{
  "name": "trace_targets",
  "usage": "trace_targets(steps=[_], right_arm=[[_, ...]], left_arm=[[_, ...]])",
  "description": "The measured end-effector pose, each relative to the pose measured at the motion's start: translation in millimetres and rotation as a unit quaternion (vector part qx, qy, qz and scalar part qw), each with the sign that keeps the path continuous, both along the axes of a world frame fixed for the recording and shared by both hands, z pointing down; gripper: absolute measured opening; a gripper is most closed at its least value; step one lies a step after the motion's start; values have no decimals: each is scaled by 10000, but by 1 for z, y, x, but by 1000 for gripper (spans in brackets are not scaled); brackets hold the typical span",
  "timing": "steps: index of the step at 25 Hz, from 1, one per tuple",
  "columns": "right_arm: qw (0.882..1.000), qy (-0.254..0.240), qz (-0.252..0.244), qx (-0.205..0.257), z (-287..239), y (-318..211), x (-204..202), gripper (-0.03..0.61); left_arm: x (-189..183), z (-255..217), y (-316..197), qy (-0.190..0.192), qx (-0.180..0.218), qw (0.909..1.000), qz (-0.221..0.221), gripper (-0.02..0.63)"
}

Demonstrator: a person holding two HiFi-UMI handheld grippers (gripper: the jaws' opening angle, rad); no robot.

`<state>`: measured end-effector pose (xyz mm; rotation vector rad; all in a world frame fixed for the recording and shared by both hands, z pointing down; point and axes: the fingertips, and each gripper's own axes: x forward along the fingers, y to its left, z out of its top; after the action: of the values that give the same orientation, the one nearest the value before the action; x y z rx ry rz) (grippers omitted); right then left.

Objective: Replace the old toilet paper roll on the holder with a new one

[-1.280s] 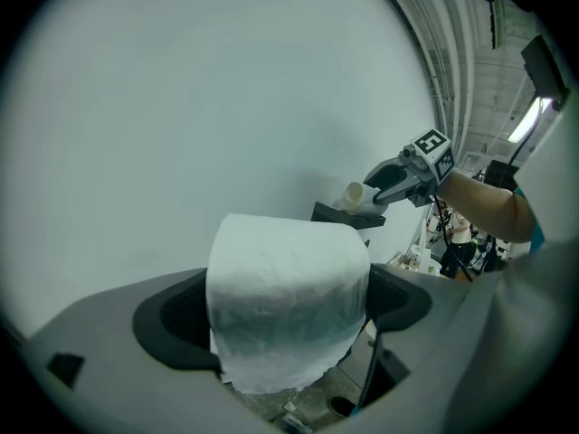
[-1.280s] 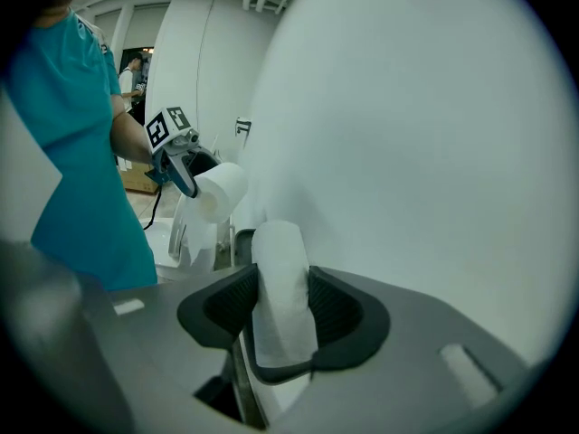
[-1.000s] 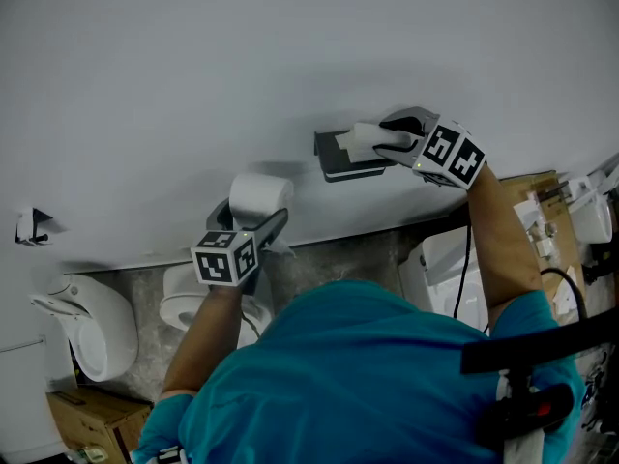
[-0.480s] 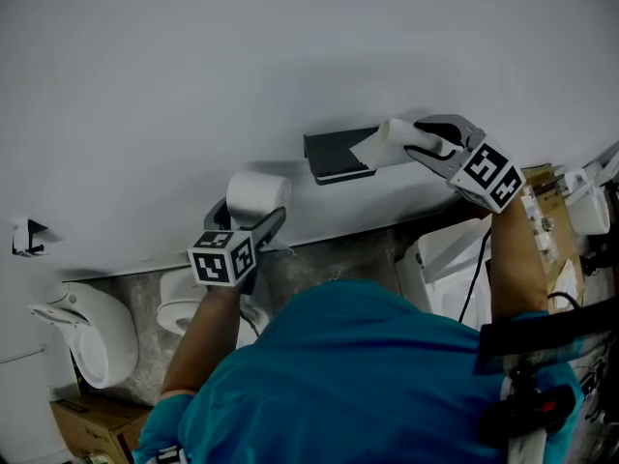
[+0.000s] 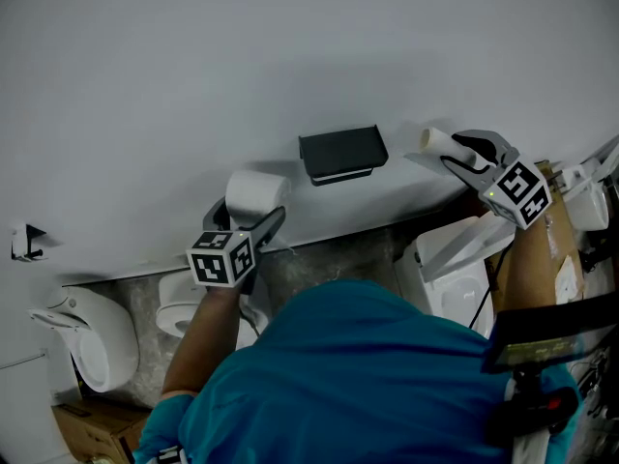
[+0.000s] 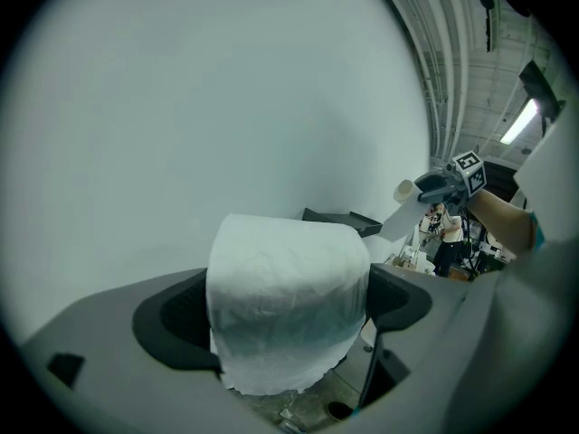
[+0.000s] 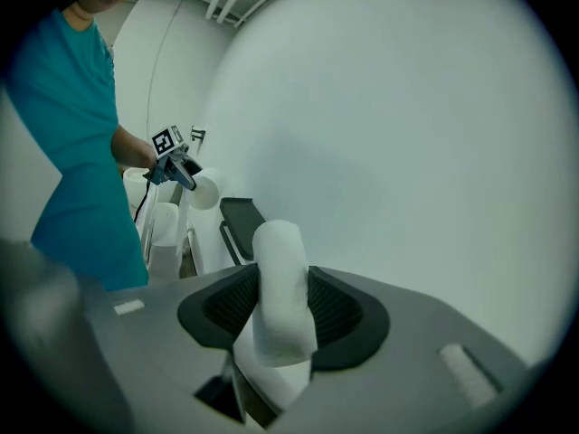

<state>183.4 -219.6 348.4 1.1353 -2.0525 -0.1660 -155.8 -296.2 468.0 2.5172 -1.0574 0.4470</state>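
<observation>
My left gripper [image 5: 253,213] is shut on the full white new roll [image 5: 257,194], held near the wall, left of and below the dark wall holder [image 5: 341,153]. In the left gripper view the new roll [image 6: 288,297] fills the gap between the jaws, with the holder [image 6: 342,219] behind it. My right gripper [image 5: 466,153] is shut on the thin, nearly used-up old roll [image 5: 437,141], to the right of the holder and apart from it. The old roll [image 7: 280,287] stands pinched between the right pads. The holder [image 7: 240,226] carries no roll.
A white toilet [image 5: 182,303] and a white wall fixture [image 5: 92,332] stand below on the left, with a cardboard box [image 5: 92,421] at the bottom corner. A white unit [image 5: 450,264] and cluttered boxes [image 5: 561,216] lie at the right. A small wall hook [image 5: 24,240] is at far left.
My right gripper has moved right, away from the holder, taking the old roll with it; the holder now stands bare. The left gripper and new roll have stayed put.
</observation>
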Motion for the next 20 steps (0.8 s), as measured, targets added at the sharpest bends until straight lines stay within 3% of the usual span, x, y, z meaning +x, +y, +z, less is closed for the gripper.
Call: trace_targets(steps=[20], right_arm=[[9958, 86, -346, -848, 123, -18, -34, 175]], left_arm=[[-11, 1, 6, 4, -33, 9999, -108, 518]])
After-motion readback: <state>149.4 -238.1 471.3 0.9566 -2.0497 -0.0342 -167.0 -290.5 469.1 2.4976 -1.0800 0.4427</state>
